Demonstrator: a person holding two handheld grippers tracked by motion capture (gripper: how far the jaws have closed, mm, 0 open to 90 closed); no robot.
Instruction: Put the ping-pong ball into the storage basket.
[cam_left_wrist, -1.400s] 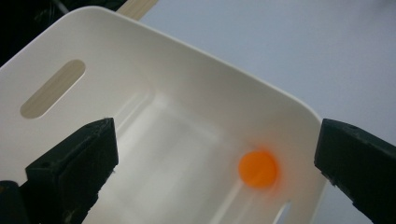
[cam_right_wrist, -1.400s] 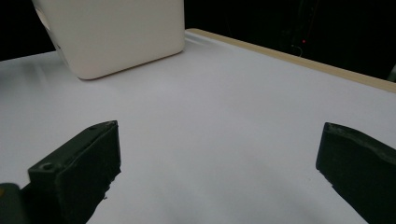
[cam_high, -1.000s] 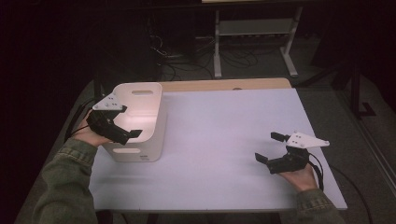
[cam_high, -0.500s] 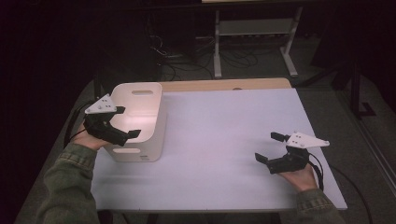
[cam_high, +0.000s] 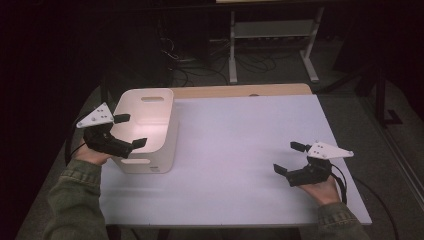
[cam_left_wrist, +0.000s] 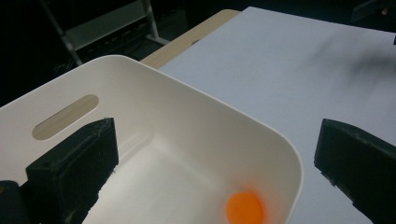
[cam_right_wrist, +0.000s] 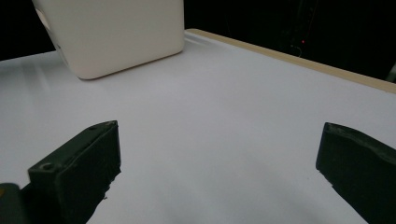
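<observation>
A cream plastic bin (cam_high: 165, 145) with slot handles stands at the table's left side. In the left gripper view a small orange ball (cam_left_wrist: 244, 208) lies on the bin's (cam_left_wrist: 196, 112) floor near one corner. My left gripper (cam_high: 130, 131) hovers over the bin's near left rim, open and holding nothing. My right gripper (cam_high: 291, 157) is open and empty just above the white table (cam_high: 240, 130) at the right front, far from the bin (cam_right_wrist: 116, 32).
A wooden strip (cam_high: 240, 91) edges the table's far side. Behind it stand a metal shelf frame (cam_high: 270, 35) and cables (cam_high: 180, 55) on a dark floor. A wide stretch of white table lies between bin and right gripper.
My left gripper has drawn back leftward, from over the bin's middle toward its left rim. The right gripper has stayed still.
</observation>
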